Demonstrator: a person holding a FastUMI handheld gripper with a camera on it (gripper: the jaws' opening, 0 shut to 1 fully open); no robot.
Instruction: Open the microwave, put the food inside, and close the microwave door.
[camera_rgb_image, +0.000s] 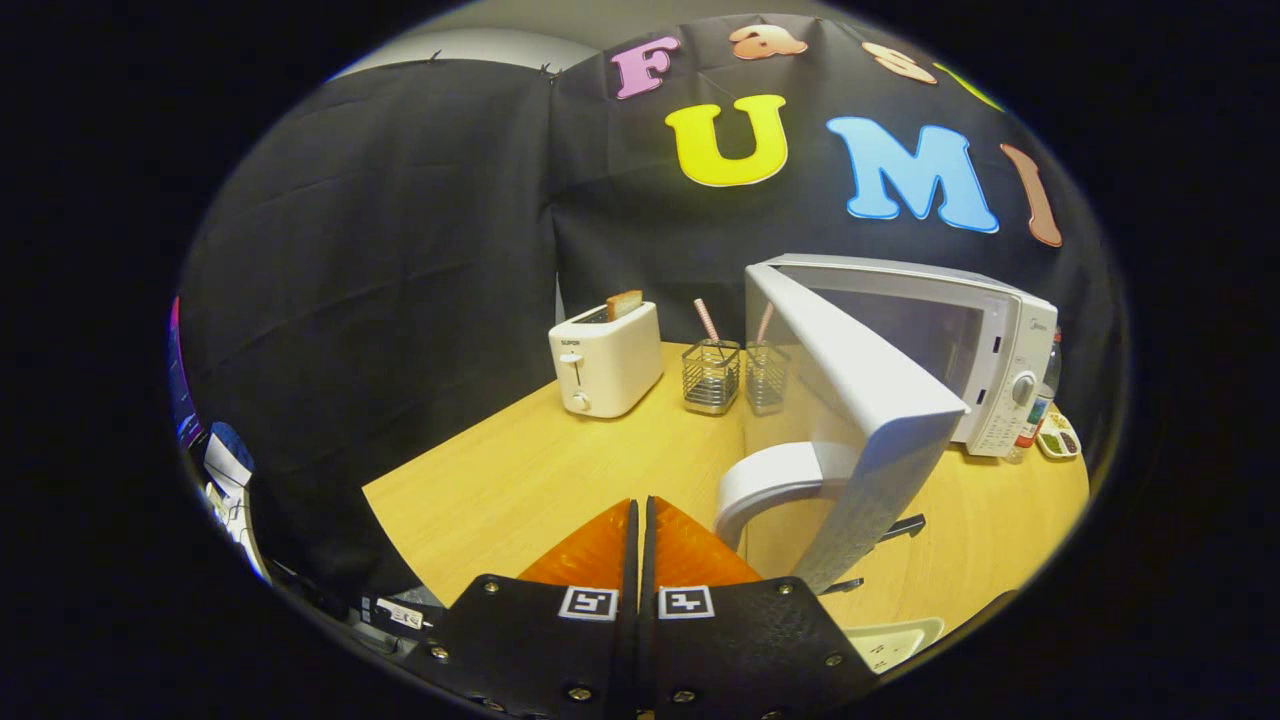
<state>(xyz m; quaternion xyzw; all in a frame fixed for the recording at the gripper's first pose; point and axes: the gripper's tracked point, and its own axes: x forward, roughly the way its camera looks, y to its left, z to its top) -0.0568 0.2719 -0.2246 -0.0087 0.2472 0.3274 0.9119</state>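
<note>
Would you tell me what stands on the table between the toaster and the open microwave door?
In the gripper view, two wire mesh holders with striped straws stand between the toaster and the microwave door. The tongs are shut on nothing.

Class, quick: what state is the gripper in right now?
Gripper: jaws closed together, holding nothing, just short of the open microwave door's handle.

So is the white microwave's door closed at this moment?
No, the white microwave's door stands swung wide open toward the gripper, whose fingers are pressed together on nothing, beside the door's curved handle.
</note>
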